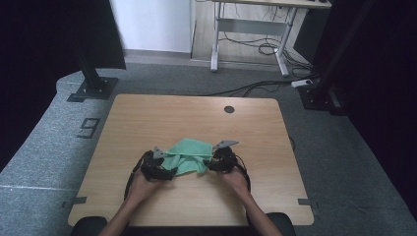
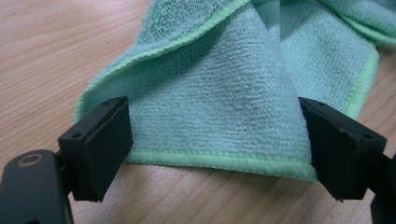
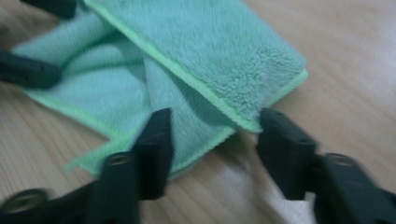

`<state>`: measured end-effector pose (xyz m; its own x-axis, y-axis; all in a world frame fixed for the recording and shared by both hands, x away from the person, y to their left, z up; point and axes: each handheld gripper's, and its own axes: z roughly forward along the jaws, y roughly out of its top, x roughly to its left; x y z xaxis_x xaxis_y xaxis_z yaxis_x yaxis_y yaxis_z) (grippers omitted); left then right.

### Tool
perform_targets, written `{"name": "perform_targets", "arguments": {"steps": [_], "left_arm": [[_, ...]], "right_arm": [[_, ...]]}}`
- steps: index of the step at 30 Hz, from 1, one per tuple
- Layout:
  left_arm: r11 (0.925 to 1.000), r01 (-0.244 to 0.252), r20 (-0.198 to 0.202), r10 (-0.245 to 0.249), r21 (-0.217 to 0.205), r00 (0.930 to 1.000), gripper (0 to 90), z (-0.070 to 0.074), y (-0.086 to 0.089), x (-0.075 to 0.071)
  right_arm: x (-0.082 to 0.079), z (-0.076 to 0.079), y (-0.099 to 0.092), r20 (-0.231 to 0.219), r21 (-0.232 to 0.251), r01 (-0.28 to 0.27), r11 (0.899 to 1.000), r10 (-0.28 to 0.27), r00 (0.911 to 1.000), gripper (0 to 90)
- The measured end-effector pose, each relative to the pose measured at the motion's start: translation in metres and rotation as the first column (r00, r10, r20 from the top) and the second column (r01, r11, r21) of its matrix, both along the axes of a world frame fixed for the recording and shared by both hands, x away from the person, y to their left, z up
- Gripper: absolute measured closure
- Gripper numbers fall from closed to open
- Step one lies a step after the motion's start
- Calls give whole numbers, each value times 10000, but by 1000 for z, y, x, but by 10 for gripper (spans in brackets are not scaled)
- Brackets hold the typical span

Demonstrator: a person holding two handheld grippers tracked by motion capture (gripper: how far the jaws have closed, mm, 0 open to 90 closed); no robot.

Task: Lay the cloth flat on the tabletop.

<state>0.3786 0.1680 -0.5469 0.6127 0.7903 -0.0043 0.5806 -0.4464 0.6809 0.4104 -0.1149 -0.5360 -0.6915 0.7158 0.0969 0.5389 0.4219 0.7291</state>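
On the table (image 1: 147, 118), both tongs flank a green cloth (image 1: 189, 152).

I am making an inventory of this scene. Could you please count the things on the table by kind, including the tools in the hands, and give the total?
Green cloth: 1, lying partly folded on the table.
Grippers: 2, the left gripper and the right gripper, each with open jaws at a near edge of the cloth.
Total: 3
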Motion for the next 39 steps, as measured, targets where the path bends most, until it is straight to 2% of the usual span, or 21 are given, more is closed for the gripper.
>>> {"name": "perform_targets", "arguments": {"steps": [3, 5, 6, 9, 11, 12, 17, 21, 22, 24, 25, 27, 29, 33, 36, 39], "left_arm": [[10000, 42, 14, -42, -15, 10000, 133, 0, 0, 0], [10000, 36, 6, -36, -16, 10000, 134, 0, 0, 0], [10000, 36, 0, -36, -9, 10000, 134, 0, 0, 0], [9999, 134, -58, -134, 42, 9999, 135, 1, 1, 0], [9999, 154, -64, -154, 49, 9999, 137, 1, 1, 0], [9994, 324, -155, -322, 126, 9994, 139, 2, 1, -1], [9972, 708, -357, -699, 237, 9969, 143, 4, 0, -3], [9953, 928, -462, -915, 270, 9947, 145, 5, 2, -3], [9953, 936, -469, -924, 232, 9946, 147, 5, 3, -3], [9957, 912, -493, -903, 167, 9947, 147, 6, 3, -3], [9961, 884, -518, -881, 47, 9948, 147, 6, 4, -2], [9961, 845, -550, -858, -260, 9948, 150, 10, 6, -2], [9951, 856, -461, -878, -493, 9951, 153, 16, 9, -2], [9920, 992, -169, -1008, -775, 9948, 165, 31, 15, -1], [9924, 900, 37, -900, -835, 9959, 179, 39, 17, 3], [9939, 853, 211, -840, -694, 9962, 211, 46, 16, 12]], "right_arm": [[-1, -2, 0, -302, -256, -162, 9995, 155, 9994, 701], [-3, -1, -1, -239, -364, -236, 9991, 228, 9995, 808], [-4, 1, -1, -197, -454, -176, 9988, 167, 9997, 831], [-5, 12, -5, 240, -685, 86, 9976, -70, 9997, 845], [-4, 16, -8, 361, -662, 178, 9976, -154, 9992, 845], [0, 27, -16, 529, -576, 382, 9976, -352, 9980, 845], [12, 49, -30, 878, -369, 749, 9965, -714, 9936, 842], [22, 62, -38, 1072, -165, 984, 9950, -961, 9896, 817], [25, 63, -39, 1076, -200, 1058, 9942, -1031, 9888, 787], [30, 60, -40, 984, -310, 1104, 9934, -1068, 9894, 656], [32, 58, -40, 975, -422, 1185, 9921, -1140, 9887, 613], [32, 51, -42, 792, -289, 1208, 9923, -1182, 9898, 548], [29, 46, -45, 544, 4, 1170, 9931, -1168, 9917, 520], [15, 40, -50, 327, 185, 958, 9952, -963, 9948, 487], [6, 36, -54, 166, 242, 749, 9969, -754, 9970, 473], [-2, 33, -56, 120, 189, 578, 9982, -580, 9982, 465]]}}
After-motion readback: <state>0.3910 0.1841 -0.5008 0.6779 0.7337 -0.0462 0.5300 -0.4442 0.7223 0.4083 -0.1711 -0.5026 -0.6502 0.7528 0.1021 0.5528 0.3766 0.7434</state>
